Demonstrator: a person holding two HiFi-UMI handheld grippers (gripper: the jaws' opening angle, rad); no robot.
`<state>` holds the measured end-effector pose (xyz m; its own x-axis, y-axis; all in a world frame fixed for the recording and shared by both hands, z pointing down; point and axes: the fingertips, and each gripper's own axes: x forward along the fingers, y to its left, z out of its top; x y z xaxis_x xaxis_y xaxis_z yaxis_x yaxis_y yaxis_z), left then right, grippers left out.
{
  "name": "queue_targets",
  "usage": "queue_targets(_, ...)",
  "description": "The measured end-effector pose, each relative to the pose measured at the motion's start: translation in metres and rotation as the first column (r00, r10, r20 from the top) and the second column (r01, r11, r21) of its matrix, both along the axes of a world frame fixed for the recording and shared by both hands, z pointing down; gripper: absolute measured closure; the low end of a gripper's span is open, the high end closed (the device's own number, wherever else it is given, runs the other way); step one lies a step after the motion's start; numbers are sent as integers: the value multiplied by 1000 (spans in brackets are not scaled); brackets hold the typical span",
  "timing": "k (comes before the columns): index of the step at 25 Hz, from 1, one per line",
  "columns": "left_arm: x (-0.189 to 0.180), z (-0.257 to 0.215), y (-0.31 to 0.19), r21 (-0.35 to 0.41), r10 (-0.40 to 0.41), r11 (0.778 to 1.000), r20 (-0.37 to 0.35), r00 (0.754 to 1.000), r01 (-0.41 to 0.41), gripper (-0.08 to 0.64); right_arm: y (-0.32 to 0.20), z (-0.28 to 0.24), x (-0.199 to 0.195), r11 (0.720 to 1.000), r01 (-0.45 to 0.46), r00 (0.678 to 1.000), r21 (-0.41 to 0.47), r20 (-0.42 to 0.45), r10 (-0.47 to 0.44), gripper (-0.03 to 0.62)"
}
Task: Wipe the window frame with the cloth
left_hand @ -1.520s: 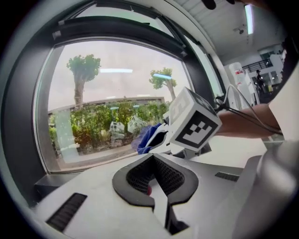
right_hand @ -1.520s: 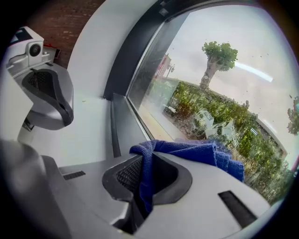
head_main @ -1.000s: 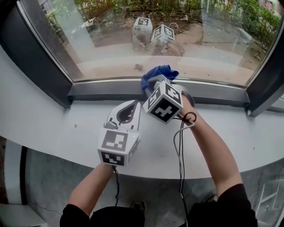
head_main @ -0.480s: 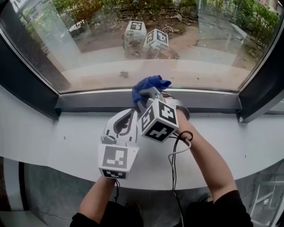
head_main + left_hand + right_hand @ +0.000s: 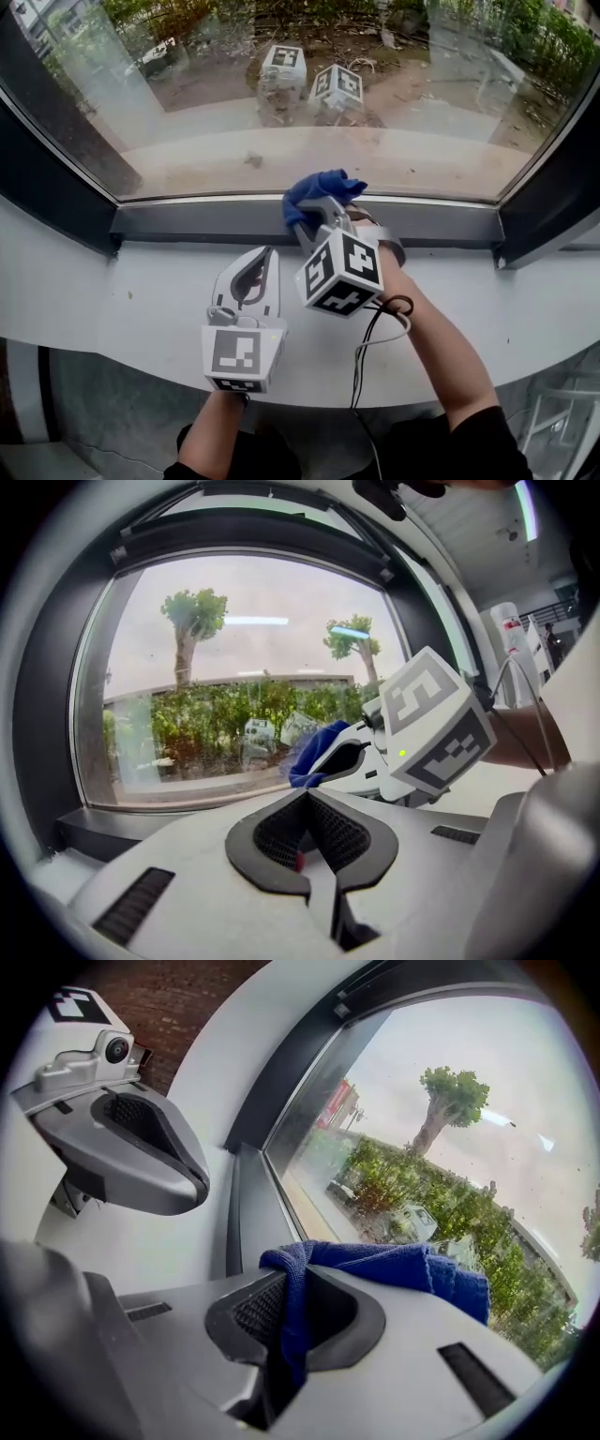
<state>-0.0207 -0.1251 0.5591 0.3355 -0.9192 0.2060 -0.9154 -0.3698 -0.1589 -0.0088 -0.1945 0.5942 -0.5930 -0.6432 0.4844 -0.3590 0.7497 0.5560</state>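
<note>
A blue cloth (image 5: 319, 190) is bunched in my right gripper (image 5: 317, 216), which is shut on it. The cloth rests against the dark lower rail of the window frame (image 5: 187, 223), just under the glass. In the right gripper view the cloth (image 5: 394, 1265) spills over the jaws of that gripper (image 5: 286, 1312), with the frame rail (image 5: 246, 1213) behind. My left gripper (image 5: 261, 258) is shut with nothing in it, over the white sill (image 5: 525, 319), left of and nearer than the right one. In the left gripper view my left gripper (image 5: 307, 803) points at the window, and the cloth (image 5: 314, 752) shows ahead.
Dark frame uprights rise at the left (image 5: 47, 178) and the right (image 5: 553, 187). The glass mirrors both marker cubes (image 5: 309, 80). A black cable (image 5: 370, 347) hangs from the right gripper over the sill's near edge. Outside are bare ground and shrubs.
The right gripper with the cloth has slid a little to the right along the lower rail. The left gripper has drawn back slightly toward the sill's near edge.
</note>
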Motion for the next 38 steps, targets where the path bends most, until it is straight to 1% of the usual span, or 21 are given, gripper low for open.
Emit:
queue_targets(2, 4, 2, 1, 11, 14, 1000, 25, 1000, -14, 555, 0, 0, 5, 1000, -5, 1000, -3, -1, 5, 569)
queue_targets(4, 10, 1, 1, 11, 30, 999, 27, 999, -31, 555, -1, 0, 10, 1000, -17, 1000, -5, -3, 17, 569)
queue_targets(7, 17, -1, 3, 9, 53, 999, 15, 999, -53, 555, -1, 0, 12, 999, -36, 999, -5, -12, 36, 569)
queue_targets(12, 23, 1, 6, 1, 56, 998, -28, 998, -56, 555, 1, -2, 19, 998, -58, 998, -8, -16, 57, 569)
queue_targets(18, 21, 2, 7, -15, 85, 996, -31, 996, -85, 555, 1, -6, 20, 997, -79, 996, -18, -29, 79, 569)
queue_targets(22, 26, 3, 5, -1, 118, 993, -38, 992, -118, 555, -1, -4, 23, 995, -100, 994, -16, -37, 99, 569)
queue_targets(26, 39, 9, 1, -20, 128, 991, -65, 990, -129, 555, -5, 2, 42, 993, -115, 993, -35, -38, 114, 569)
queue_targets(30, 55, 1, 3, -20, 138, 990, -65, 988, -140, 555, -1, -4, 64, 988, -141, 990, -56, -34, 139, 569)
queue_targets(32, 63, 5, 4, -25, 140, 990, -69, 988, -142, 555, 1, -1, 75, 986, -157, 987, -63, -30, 156, 569)
queue_targets(35, 72, 13, 7, -23, 143, 989, -49, 989, -144, 555, 1, 4, 94, 980, -183, 983, -79, -27, 181, 569)
queue_targets(38, 76, 17, 9, -25, 151, 988, -33, 988, -152, 555, 0, 4, 104, 977, -199, 980, -76, -33, 197, 569)
